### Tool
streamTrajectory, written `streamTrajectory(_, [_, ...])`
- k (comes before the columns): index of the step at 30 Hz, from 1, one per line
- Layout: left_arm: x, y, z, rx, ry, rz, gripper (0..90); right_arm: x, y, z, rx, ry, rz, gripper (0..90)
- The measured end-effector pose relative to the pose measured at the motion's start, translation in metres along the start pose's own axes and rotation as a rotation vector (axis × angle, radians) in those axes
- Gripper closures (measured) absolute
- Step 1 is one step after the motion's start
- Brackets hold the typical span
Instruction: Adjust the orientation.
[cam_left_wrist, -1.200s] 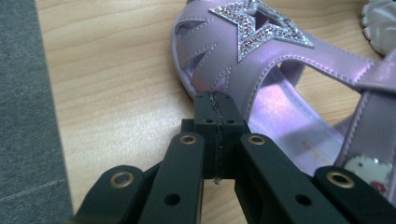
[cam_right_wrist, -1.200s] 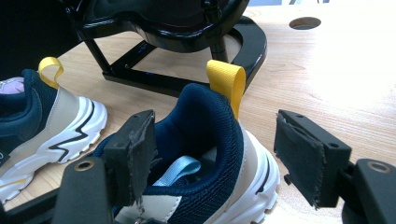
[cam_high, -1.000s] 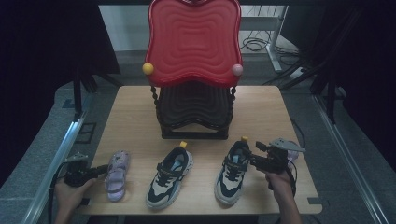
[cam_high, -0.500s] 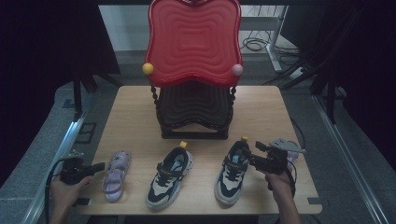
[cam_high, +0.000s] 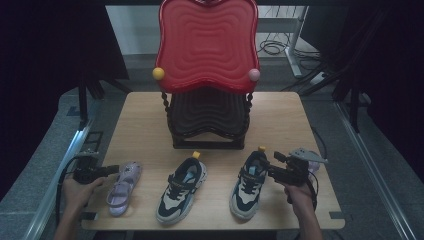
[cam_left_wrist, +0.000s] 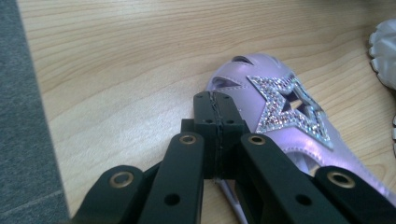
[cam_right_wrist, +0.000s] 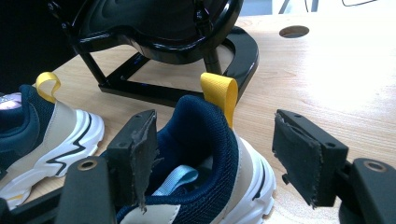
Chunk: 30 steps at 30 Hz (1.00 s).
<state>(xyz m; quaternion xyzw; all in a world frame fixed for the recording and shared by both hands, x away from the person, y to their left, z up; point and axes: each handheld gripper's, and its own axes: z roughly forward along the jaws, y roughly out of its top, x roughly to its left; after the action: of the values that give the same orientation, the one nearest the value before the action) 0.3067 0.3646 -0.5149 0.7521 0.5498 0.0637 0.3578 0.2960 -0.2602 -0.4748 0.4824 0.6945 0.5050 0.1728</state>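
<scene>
Your left gripper (cam_high: 112, 170) has its jaws closed on nothing, just beside the purple sandal (cam_high: 122, 187) at the table's (cam_high: 140, 125) left front. One sneaker (cam_high: 181, 191) lies in the middle. Your right gripper (cam_high: 266, 167) stands open around the heel of the right sneaker (cam_high: 248, 184).

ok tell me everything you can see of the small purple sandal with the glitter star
The small lilac sandal with a rhinestone star lies flat, sole down, near the front left corner of the pale wooden table, left of two navy and cream sneakers and apart from them. Its upper looks like shiny synthetic leather with cut-out openings around the star. The left gripper, jaws shut with nothing between them, hangs just beside its outer edge; whether it touches is unclear.
</scene>
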Motion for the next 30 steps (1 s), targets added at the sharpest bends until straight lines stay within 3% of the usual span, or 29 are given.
streamTrajectory(11, [-0.003, 0.012, 0.009, 0.032, -0.021, 0.036, 90.0, -0.001, 0.0, 0.0, 0.004, -0.008, 0.005, 31.7])
streamTrajectory(22, [-0.006, 0.016, 0.008, 0.009, -0.016, 0.059, 86.3, -0.003, -0.001, 0.0, 0.01, -0.022, 0.018, 31.8])
streamTrajectory(23, [-0.005, 0.017, 0.001, -0.028, 0.014, 0.062, 85.4, -0.004, -0.001, 0.0, 0.013, -0.023, 0.017, 31.8])
streamTrajectory(24, [-0.005, 0.017, 0.001, -0.028, 0.014, 0.062, 84.4, -0.004, -0.001, 0.0, 0.014, -0.024, 0.019, 31.8])
streamTrajectory(25, [-0.004, 0.02, -0.009, -0.082, 0.035, 0.062, 82.6, -0.004, -0.001, 0.0, 0.014, -0.024, 0.022, 31.9])
streamTrajectory(26, [-0.004, 0.02, -0.009, -0.082, 0.035, 0.062, 79.7, -0.004, 0.0, 0.0, 0.012, -0.024, 0.023, 31.9])
streamTrajectory(27, [-0.007, 0.022, -0.02, -0.129, 0.048, 0.071, 77.6, -0.003, 0.0, 0.0, 0.01, -0.023, 0.023, 31.9])
streamTrajectory(30, [-0.017, 0.025, -0.033, -0.197, 0.052, 0.098, 70.3, -0.003, 0.001, -0.001, 0.004, -0.02, 0.015, 31.9])
